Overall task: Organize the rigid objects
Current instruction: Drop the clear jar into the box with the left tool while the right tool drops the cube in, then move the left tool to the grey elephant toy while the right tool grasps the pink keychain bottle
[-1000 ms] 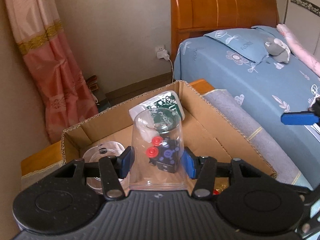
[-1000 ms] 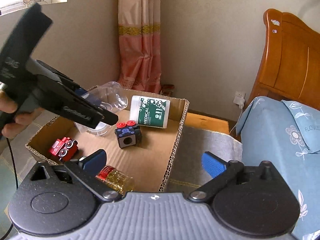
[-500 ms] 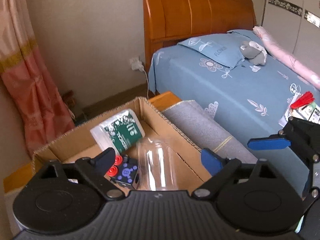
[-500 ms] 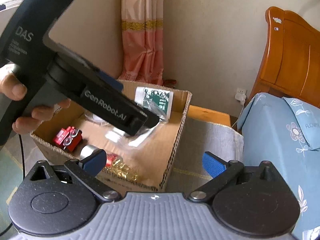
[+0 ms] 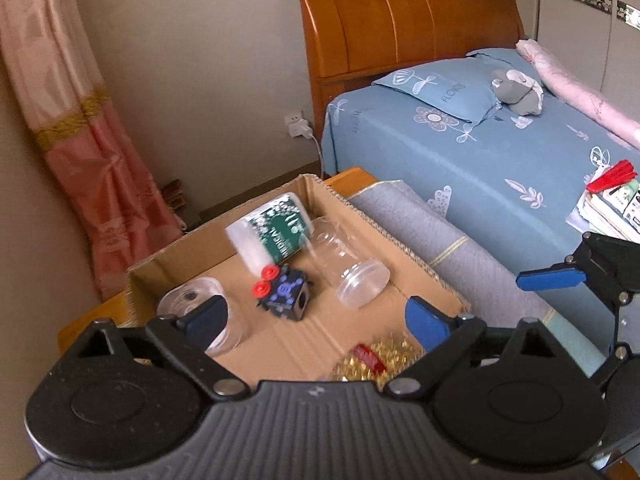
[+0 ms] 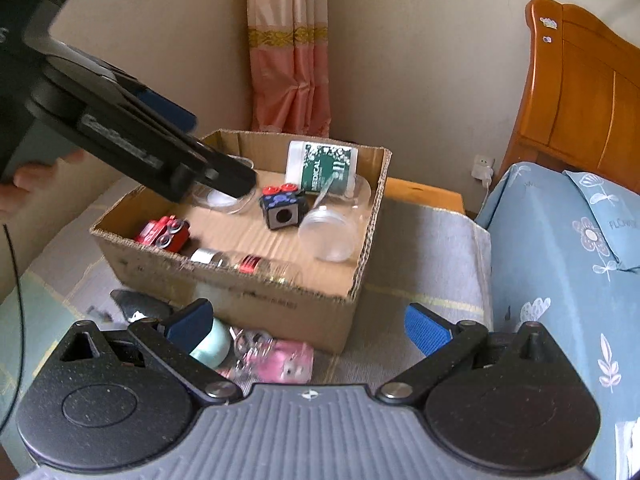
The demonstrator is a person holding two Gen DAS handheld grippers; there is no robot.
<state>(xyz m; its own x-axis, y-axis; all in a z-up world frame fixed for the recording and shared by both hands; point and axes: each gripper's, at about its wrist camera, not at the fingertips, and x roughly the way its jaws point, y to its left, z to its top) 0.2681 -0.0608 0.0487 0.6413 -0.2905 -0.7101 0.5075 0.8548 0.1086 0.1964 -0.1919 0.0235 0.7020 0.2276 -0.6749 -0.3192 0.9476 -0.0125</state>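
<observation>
A cardboard box (image 6: 240, 292) (image 5: 408, 240) sits on a grey mat. Inside lie a clear plastic cup (image 5: 348, 268) (image 6: 336, 228) on its side, a green-and-white medical bottle (image 5: 272, 236) (image 6: 324, 168), a black cube with red knobs (image 5: 286, 294) (image 6: 282, 206), a clear round container (image 5: 188, 304), a red toy (image 6: 164, 234) and a gold-filled bottle (image 5: 376, 360) (image 6: 240, 262). My left gripper (image 5: 316, 318) is open and empty above the box. My right gripper (image 6: 308, 320) is open and empty in front of the box.
A mint green object (image 6: 212, 346), a pink clear object (image 6: 280, 360) and a dark object (image 6: 138, 306) lie on the mat before the box. A blue bed (image 5: 480, 152) with wooden headboard stands right. Books (image 5: 608, 204) lie on the bed. A pink curtain (image 6: 292, 60) hangs behind.
My left gripper opened and let go of the clear cup, which now lies on its side in the box. Both grippers pulled back and up from the box.
</observation>
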